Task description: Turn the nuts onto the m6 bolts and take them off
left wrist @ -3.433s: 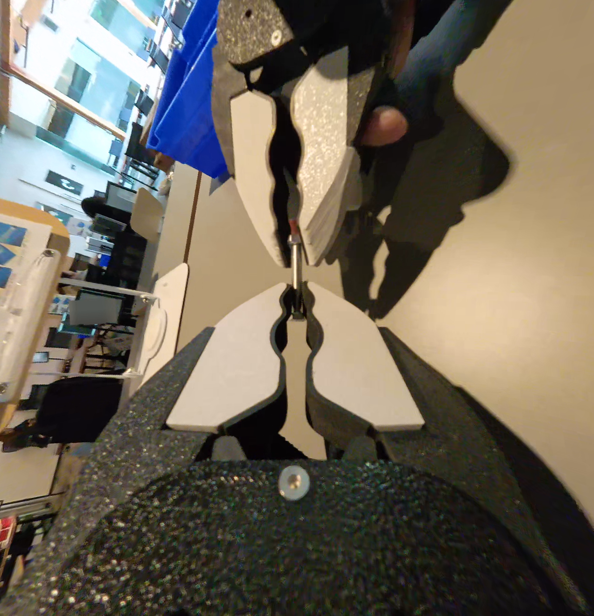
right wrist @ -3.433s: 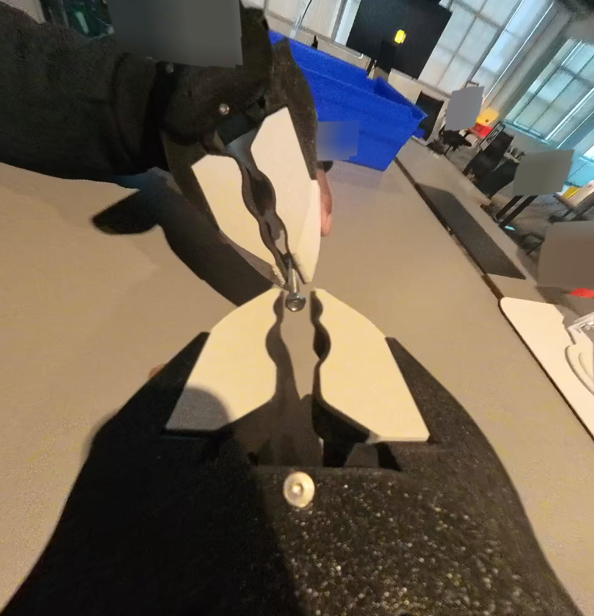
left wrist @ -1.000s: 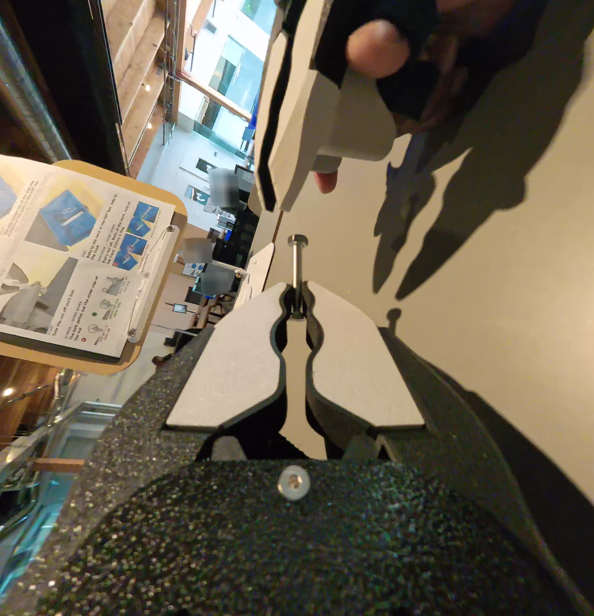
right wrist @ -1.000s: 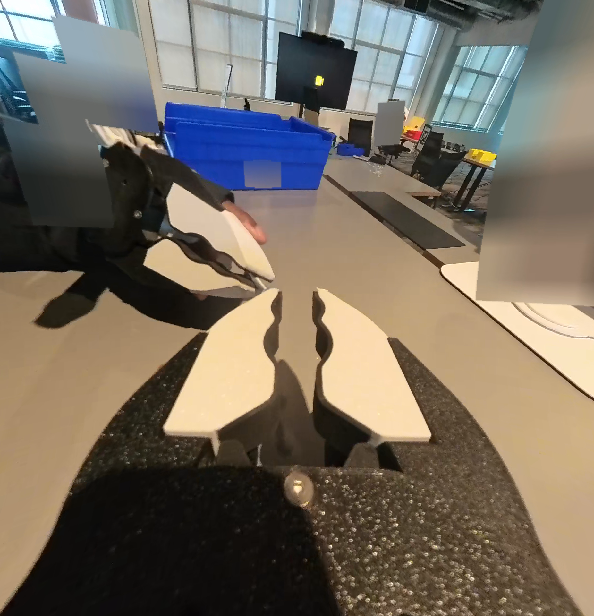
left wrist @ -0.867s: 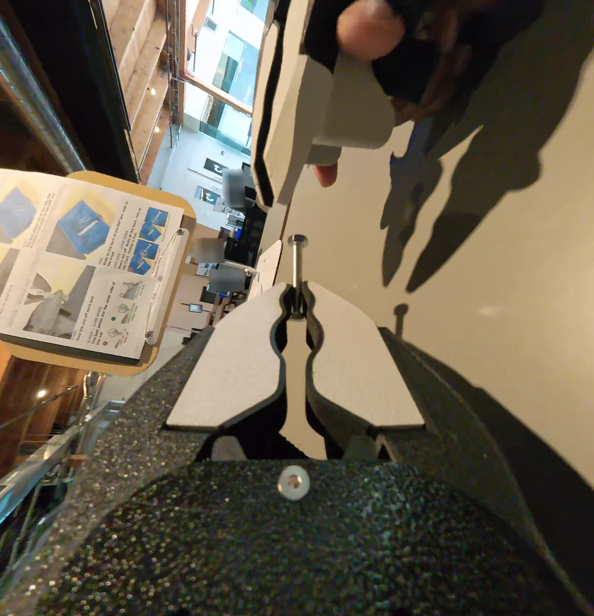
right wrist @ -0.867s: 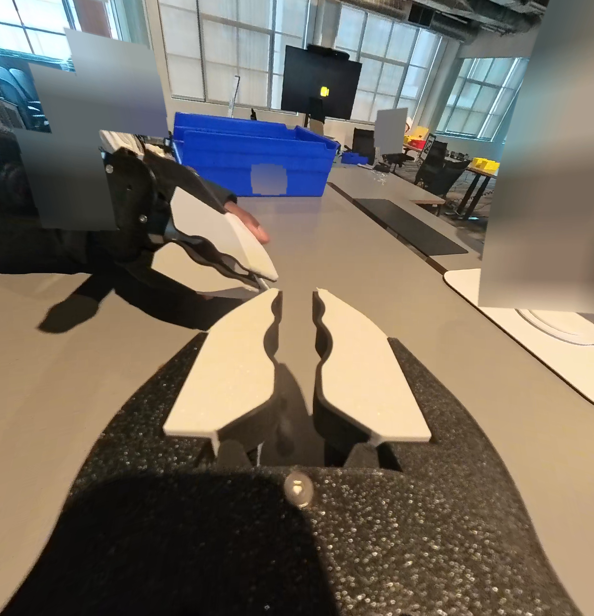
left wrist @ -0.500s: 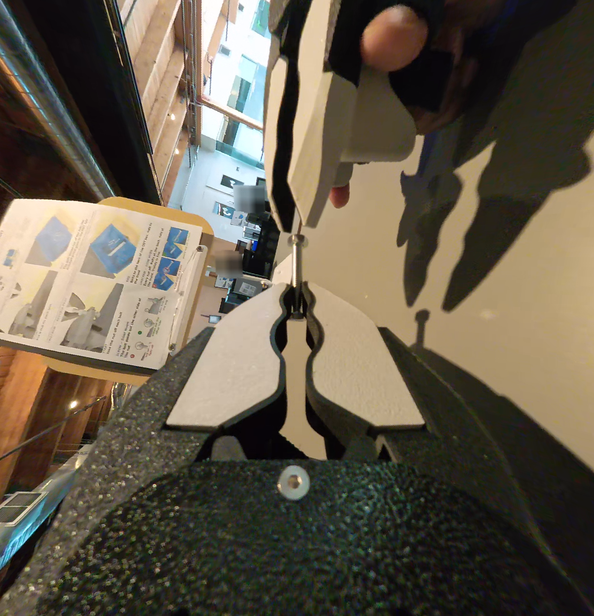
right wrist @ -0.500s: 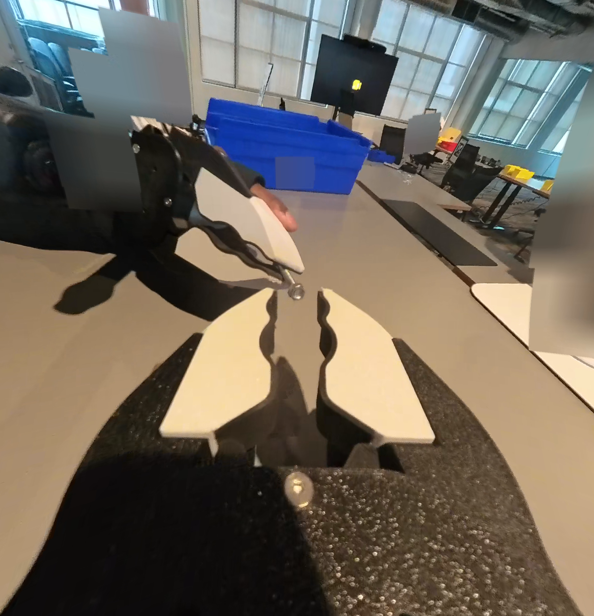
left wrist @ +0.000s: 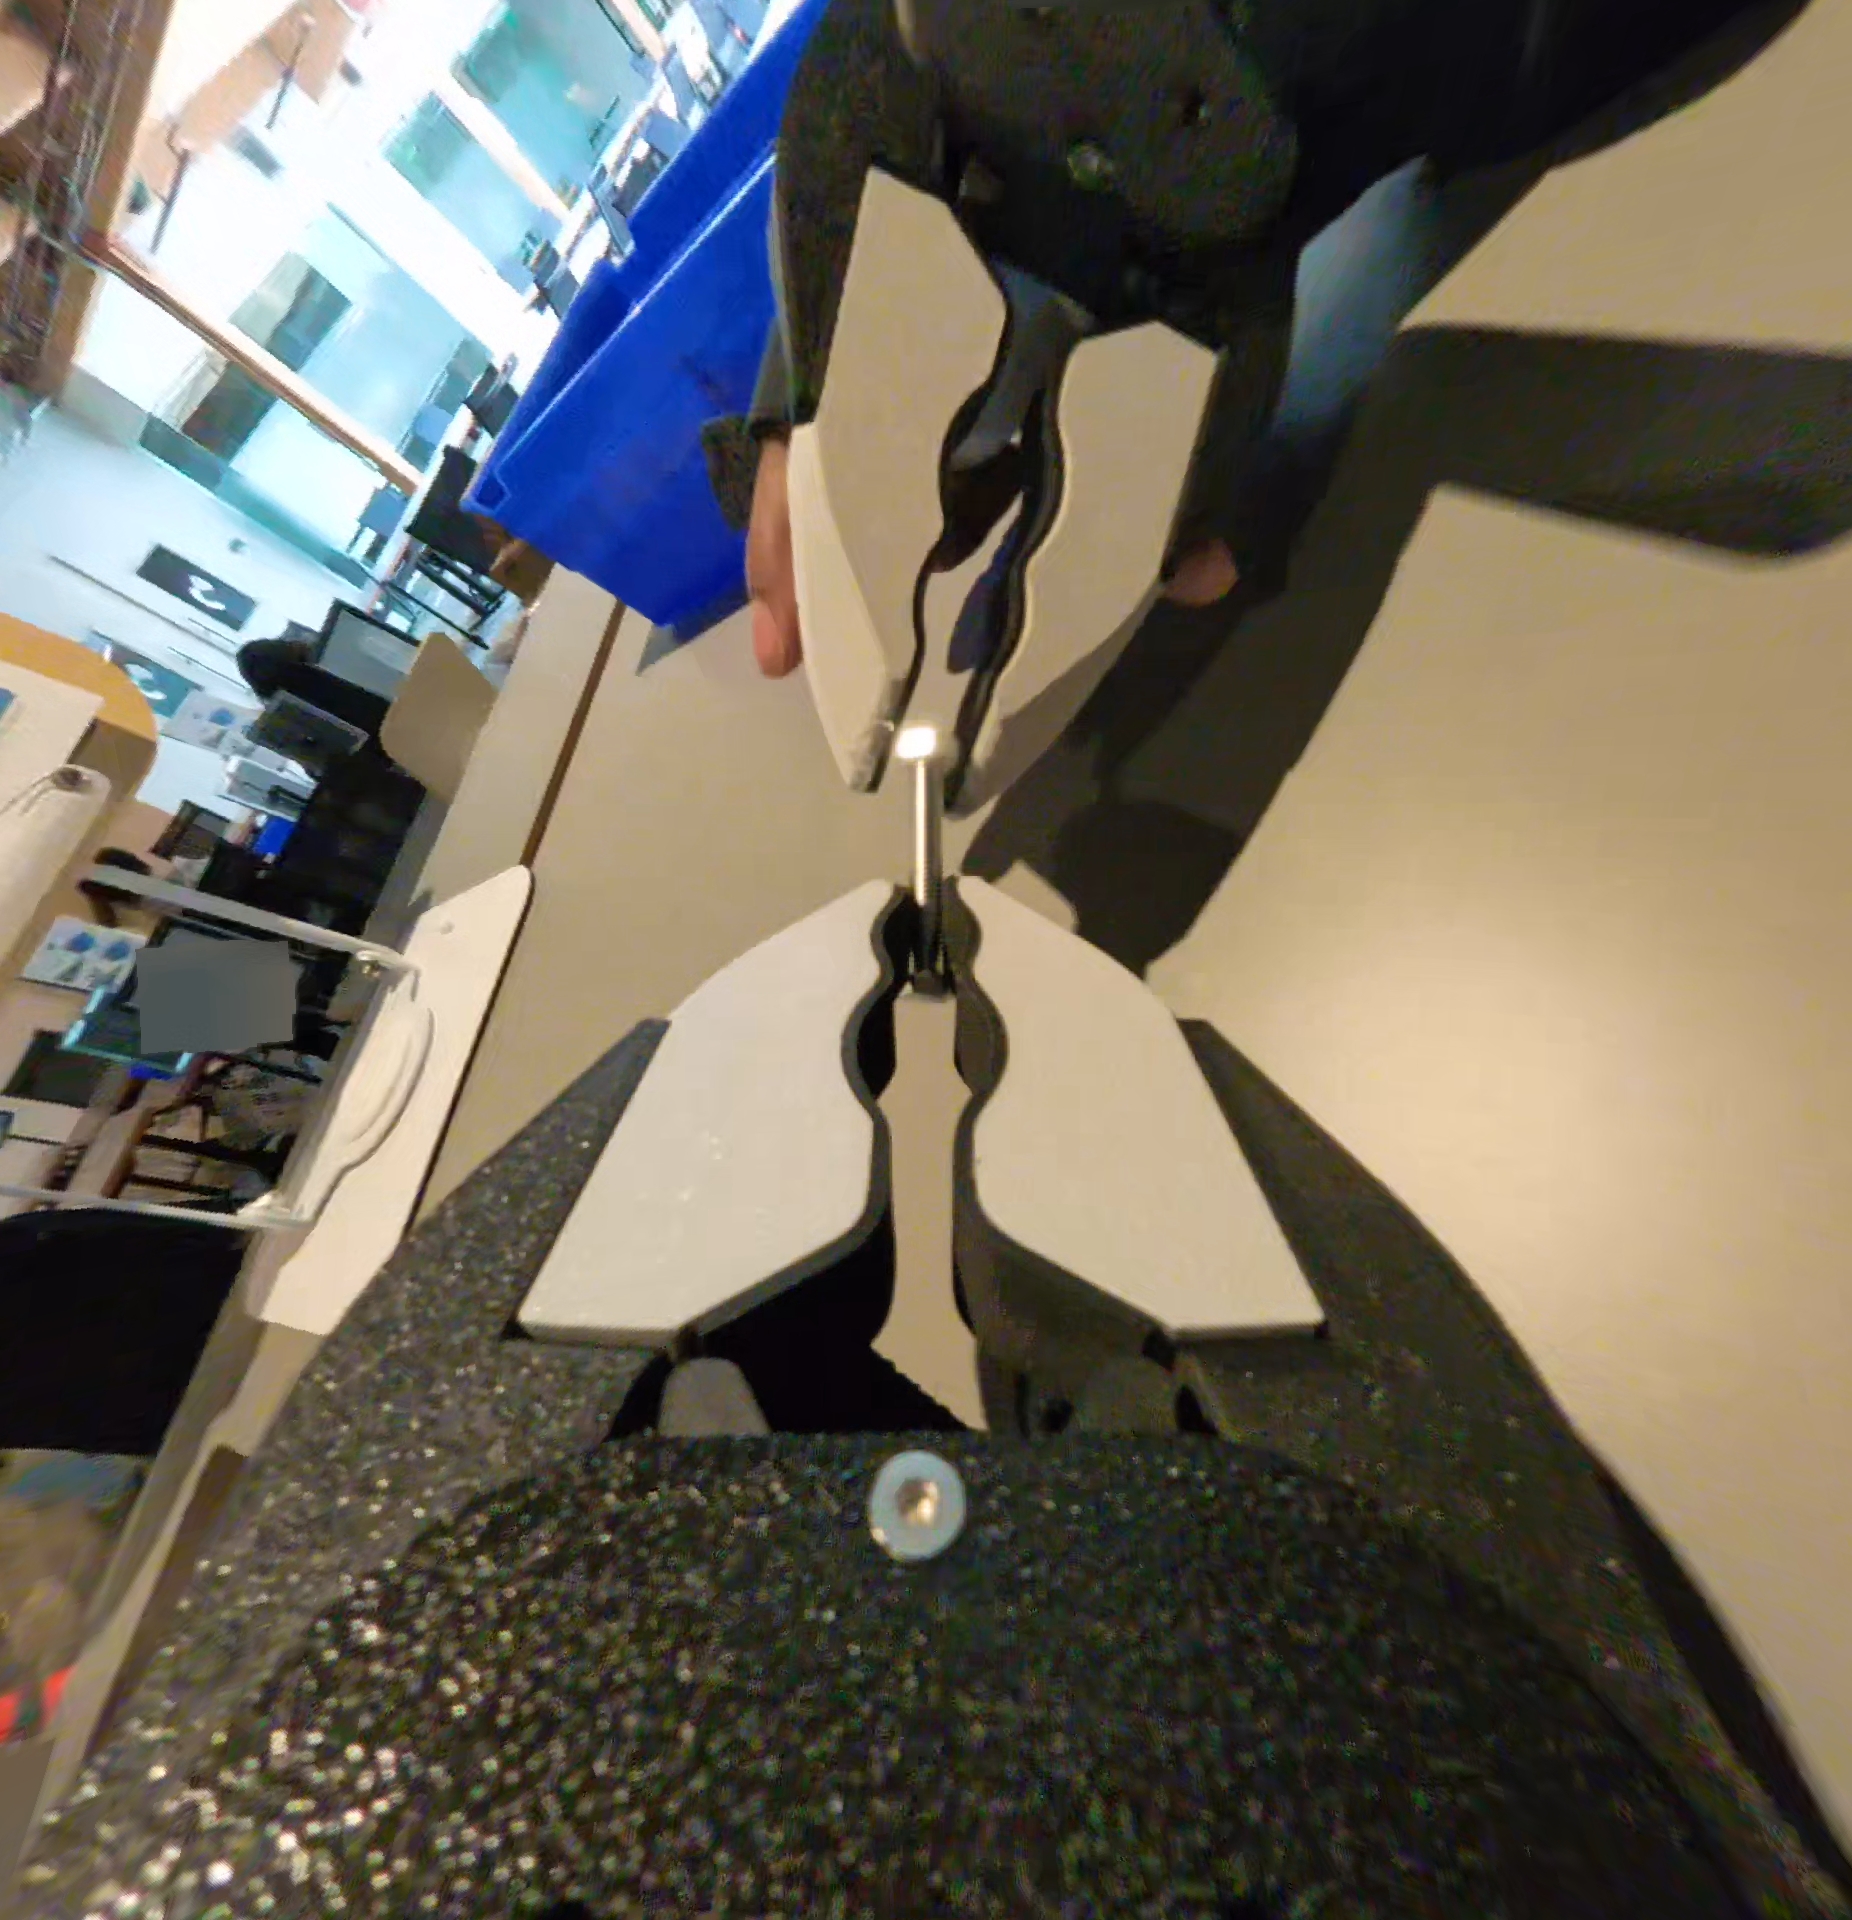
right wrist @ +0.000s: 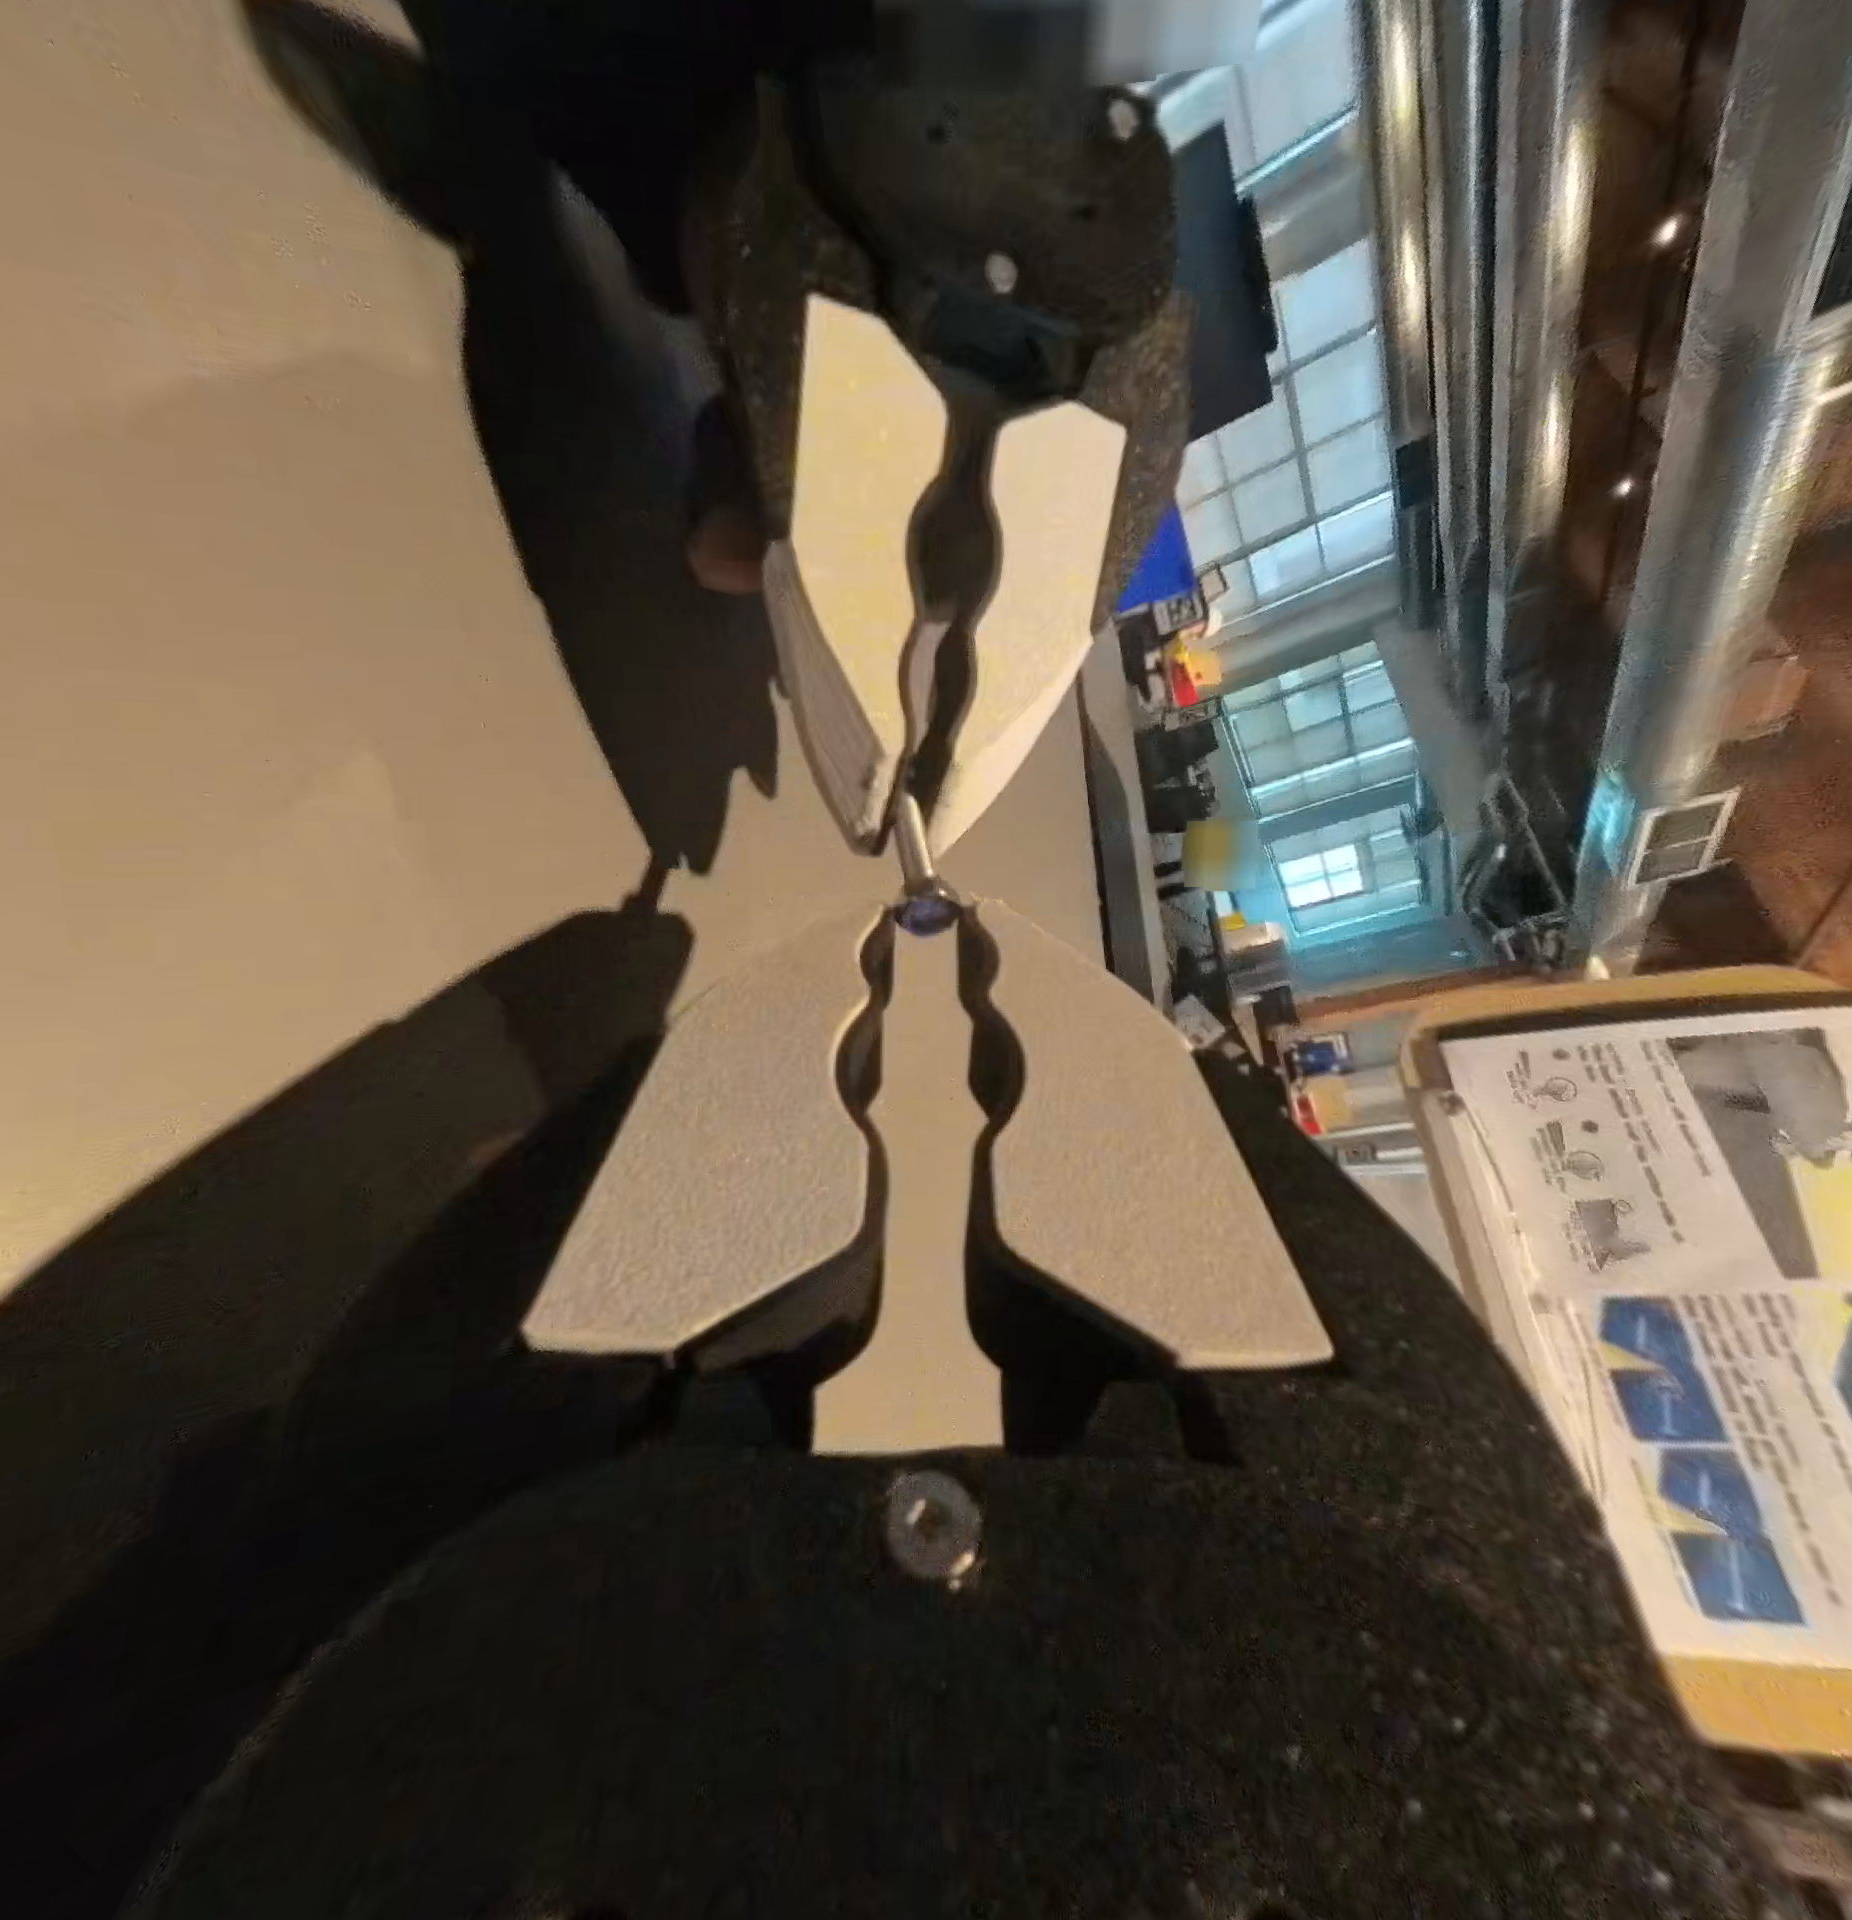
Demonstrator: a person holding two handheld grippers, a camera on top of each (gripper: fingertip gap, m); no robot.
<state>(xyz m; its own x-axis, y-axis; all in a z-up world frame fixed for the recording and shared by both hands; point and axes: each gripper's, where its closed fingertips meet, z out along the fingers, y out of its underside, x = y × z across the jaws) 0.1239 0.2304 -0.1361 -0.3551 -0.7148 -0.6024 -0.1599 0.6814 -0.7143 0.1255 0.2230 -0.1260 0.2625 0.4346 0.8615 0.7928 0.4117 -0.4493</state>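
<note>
My left gripper [left wrist: 927,894] is shut on the lower end of a thin silver M6 bolt [left wrist: 922,831], which points straight away from it above the grey table [left wrist: 1576,935]. A nut [left wrist: 917,743] sits at the bolt's far end and glints. My right gripper [right wrist: 927,909] faces the left one tip to tip and is shut on that nut [right wrist: 927,914], which looks bluish in the right wrist view. The right gripper also shows in the left wrist view [left wrist: 917,774], and the left gripper in the right wrist view [right wrist: 906,821], pinching the bolt [right wrist: 914,842].
Blue plastic bins [left wrist: 631,416] stand at the table's far end. A white board [left wrist: 454,997] lies near the table's edge. A clipboard with an illustrated sheet [right wrist: 1680,1299] stands to one side. A person's fingers [left wrist: 771,592] wrap the right gripper's handle.
The right gripper was open and off the bolt a second ago. It has rolled about a quarter turn, come onto the bolt's end and closed on the nut. The left gripper kept its hold.
</note>
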